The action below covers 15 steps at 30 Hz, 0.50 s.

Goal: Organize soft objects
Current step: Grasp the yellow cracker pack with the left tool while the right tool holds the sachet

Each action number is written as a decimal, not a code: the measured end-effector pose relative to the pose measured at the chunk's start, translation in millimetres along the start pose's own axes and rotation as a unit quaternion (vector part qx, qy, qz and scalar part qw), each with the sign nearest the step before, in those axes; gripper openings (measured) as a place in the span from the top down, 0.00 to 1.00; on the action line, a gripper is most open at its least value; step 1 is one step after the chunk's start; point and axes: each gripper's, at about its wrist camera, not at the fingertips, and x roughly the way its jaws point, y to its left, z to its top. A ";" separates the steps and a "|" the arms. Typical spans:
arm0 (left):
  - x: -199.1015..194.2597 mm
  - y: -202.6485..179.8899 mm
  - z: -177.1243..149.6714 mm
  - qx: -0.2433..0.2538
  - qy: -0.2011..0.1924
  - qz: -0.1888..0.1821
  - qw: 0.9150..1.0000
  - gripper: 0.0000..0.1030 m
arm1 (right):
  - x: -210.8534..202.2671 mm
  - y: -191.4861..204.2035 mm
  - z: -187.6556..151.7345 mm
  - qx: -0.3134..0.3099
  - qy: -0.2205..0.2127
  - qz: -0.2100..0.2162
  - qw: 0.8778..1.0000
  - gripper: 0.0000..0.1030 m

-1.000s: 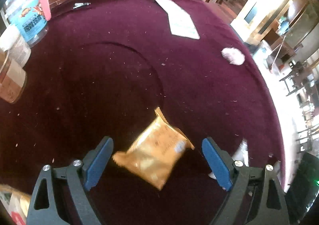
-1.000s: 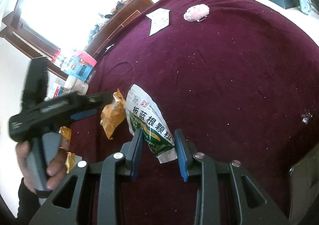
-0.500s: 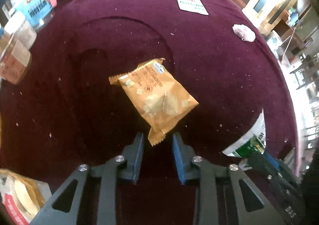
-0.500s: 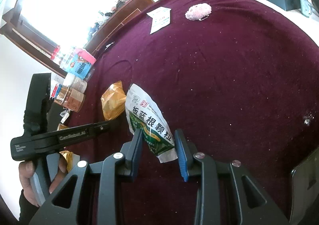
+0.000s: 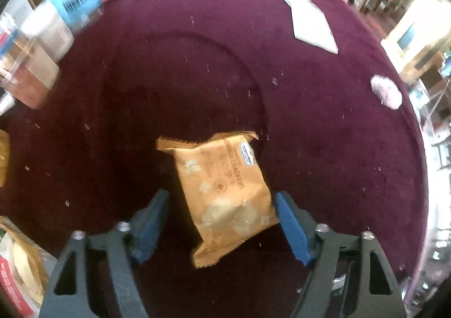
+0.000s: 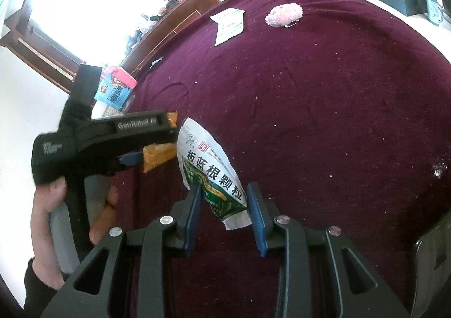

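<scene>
Your left tool (image 5: 220, 222) is spread wide, its blue pads either side of the cracker pack (image 5: 222, 197) without pinching it. The pack is orange, crinkled foil with serrated ends and a puffy middle, printed with crackers; it sits on the maroon table (image 5: 324, 126). Your right tool (image 6: 225, 213) is pressed against the lower end of the pouch (image 6: 210, 168), white on top, green below, with bold Chinese characters. A pink fluffy toy (image 6: 283, 15) lies well apart.

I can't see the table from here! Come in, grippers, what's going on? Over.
Left gripper open, orange cracker packet between its fingers. Right gripper shut on green-white granule sachet. Nothing blocking either. Over.
</scene>
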 end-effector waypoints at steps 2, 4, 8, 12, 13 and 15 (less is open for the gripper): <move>-1.6 -0.9 -4.2 0.000 -0.012 0.014 1.000 0.53 | -0.1 0.7 0.3 -0.001 0.000 0.000 1.000 0.69; -4.4 -2.0 -9.4 0.010 -0.009 0.017 1.000 0.53 | 0.5 2.5 -0.1 -0.006 -0.001 -0.001 1.000 0.69; -18.1 22.4 -34.9 -0.017 0.023 -0.016 0.999 0.54 | -0.6 7.6 -1.9 -0.018 -0.006 0.014 1.000 0.69; -55.9 52.7 -92.0 -0.043 0.042 -0.087 0.994 0.54 | -2.4 20.8 -6.4 -0.052 -0.014 0.031 0.998 0.69; -60.4 56.3 -104.0 -0.043 0.038 -0.094 0.994 0.54 | -4.2 23.6 -7.8 -0.058 -0.018 0.035 0.998 0.69; -81.4 72.9 -142.9 -0.046 0.027 -0.121 0.991 0.54 | -9.5 30.3 -11.9 -0.072 -0.026 0.048 0.996 0.70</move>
